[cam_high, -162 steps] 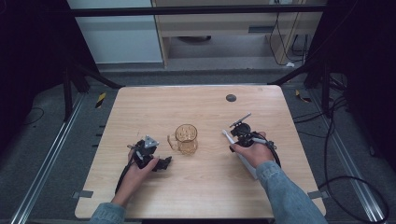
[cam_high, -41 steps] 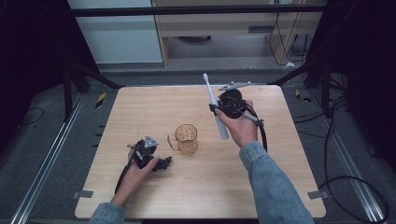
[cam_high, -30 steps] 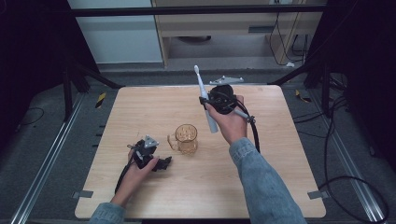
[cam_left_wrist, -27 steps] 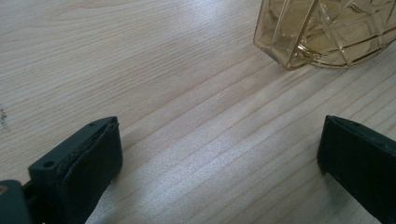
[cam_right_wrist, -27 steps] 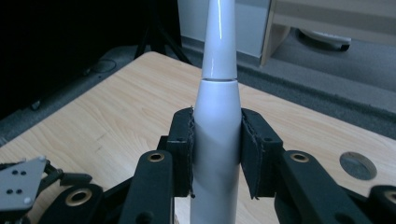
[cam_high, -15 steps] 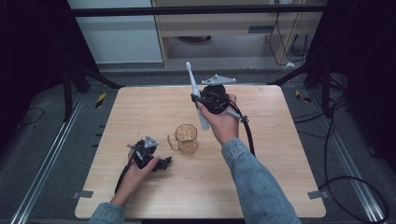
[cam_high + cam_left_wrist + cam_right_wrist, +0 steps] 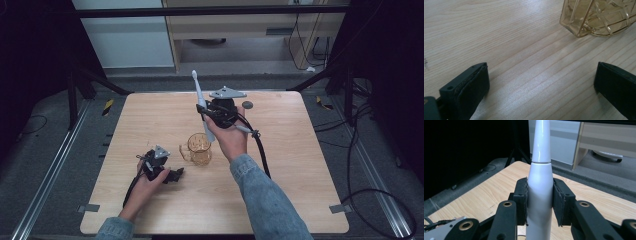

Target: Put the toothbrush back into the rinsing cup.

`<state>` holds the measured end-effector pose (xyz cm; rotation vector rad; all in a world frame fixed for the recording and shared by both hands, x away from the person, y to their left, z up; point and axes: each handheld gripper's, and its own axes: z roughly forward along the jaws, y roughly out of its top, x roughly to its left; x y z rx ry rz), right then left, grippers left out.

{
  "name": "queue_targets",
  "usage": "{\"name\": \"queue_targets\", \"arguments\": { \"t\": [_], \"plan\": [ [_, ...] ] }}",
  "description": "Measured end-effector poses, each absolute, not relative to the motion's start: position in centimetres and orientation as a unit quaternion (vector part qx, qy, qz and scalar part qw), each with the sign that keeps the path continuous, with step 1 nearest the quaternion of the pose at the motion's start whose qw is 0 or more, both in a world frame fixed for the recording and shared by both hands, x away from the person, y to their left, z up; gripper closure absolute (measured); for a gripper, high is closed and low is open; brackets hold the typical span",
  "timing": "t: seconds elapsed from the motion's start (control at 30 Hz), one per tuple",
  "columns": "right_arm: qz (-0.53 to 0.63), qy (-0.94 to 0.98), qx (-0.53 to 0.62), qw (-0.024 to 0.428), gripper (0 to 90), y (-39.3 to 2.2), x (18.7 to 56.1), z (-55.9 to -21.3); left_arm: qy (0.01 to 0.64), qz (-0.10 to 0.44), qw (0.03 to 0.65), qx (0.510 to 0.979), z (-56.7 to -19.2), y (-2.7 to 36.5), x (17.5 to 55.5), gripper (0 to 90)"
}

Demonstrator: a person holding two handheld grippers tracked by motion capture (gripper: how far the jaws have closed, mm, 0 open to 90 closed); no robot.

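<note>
The right gripper [image 7: 209,116] clamps a white plastic electric toothbrush [image 7: 202,104] upright, head toward frame top, above the pale wooden desk [image 7: 300,150]; the left gripper [image 7: 541,87] gapes empty.

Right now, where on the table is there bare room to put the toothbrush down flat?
The right half of the table, between the right forearm and the right edge, is bare. So is the far left corner. It is crowded mid-table: the glass mug, the left gripper and the held toothbrush.

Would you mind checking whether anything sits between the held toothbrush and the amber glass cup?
Nothing visible does. The right tongs clamp the toothbrush, whose lower end hangs just above the cup; its mouth looks open.
</note>
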<state>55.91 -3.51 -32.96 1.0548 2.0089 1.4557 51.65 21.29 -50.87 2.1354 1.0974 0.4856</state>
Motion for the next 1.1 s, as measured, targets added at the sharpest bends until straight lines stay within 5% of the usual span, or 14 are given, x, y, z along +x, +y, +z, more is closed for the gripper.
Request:
{"name": "queue_targets", "arguments": {
  "t": [1.1],
  "plan": [
    [0.536,0.728,0.375,0.204,67.1,-1.3,55.9,-36.8,0.421,0.184,0.339,0.821,-50.9,21.3,51.6,0.0]
  ]
}}
